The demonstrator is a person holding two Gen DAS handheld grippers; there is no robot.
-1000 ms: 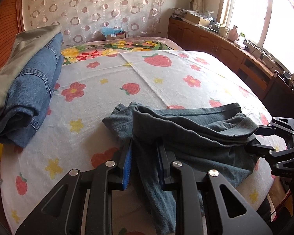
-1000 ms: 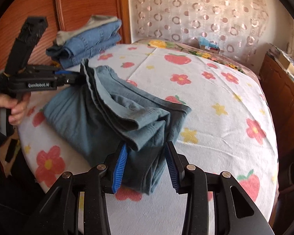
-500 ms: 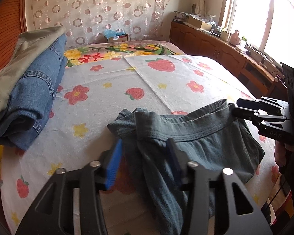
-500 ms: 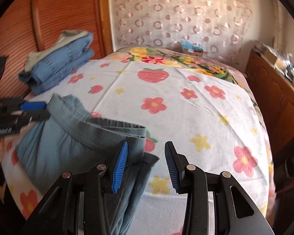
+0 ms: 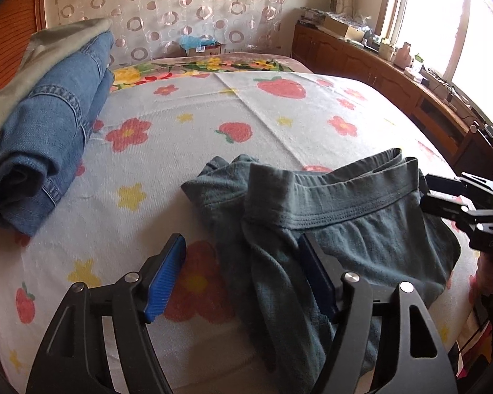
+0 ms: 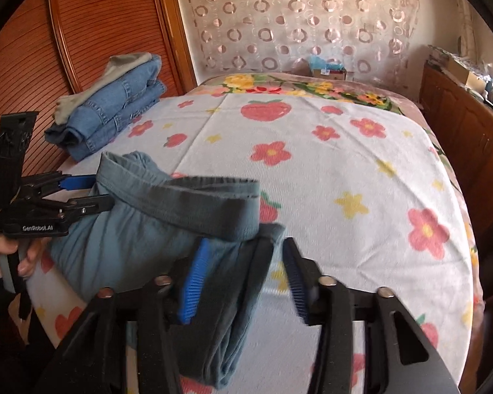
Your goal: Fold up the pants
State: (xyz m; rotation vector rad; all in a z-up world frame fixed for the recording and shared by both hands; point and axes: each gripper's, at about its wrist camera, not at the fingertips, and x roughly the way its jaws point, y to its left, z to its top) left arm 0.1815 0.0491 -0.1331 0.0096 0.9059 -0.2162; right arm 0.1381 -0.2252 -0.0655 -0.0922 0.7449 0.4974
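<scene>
Two grippers are seen at the near edge of a bed (image 5: 279, 121) covered by a ribbed white terry spread printed with red strawberries, red flowers and yellow stars. The pants (image 5: 338, 229), a soft grey-green knit with a stitched elastic waistband, are lain in a rumpled fold at that near edge, one end draped over it. The left gripper (image 5: 243, 272) is held over the pants' left end; its jaws have just been opening and are now spread wide, a bunched fold of cloth lying between the ribbed blue pads (image 5: 166, 279) without being pressed. The right gripper (image 6: 246, 282) is set at the other end of the pants; its jaws have also just been opening and are parted, a hanging fold of the cloth between them but not pinched. In the right wrist view the waistband is seen standing up as a curved loop, and a hand (image 6: 6, 256) is seen on the left gripper's handle. Towards the bed's far left corner, folded blue denim jeans (image 5: 49, 138) are stacked, with a folded olive garment (image 5: 46, 49) on top. Beyond the bed's head, a curtain (image 6: 295, 16) patterned with rings is hung
</scene>
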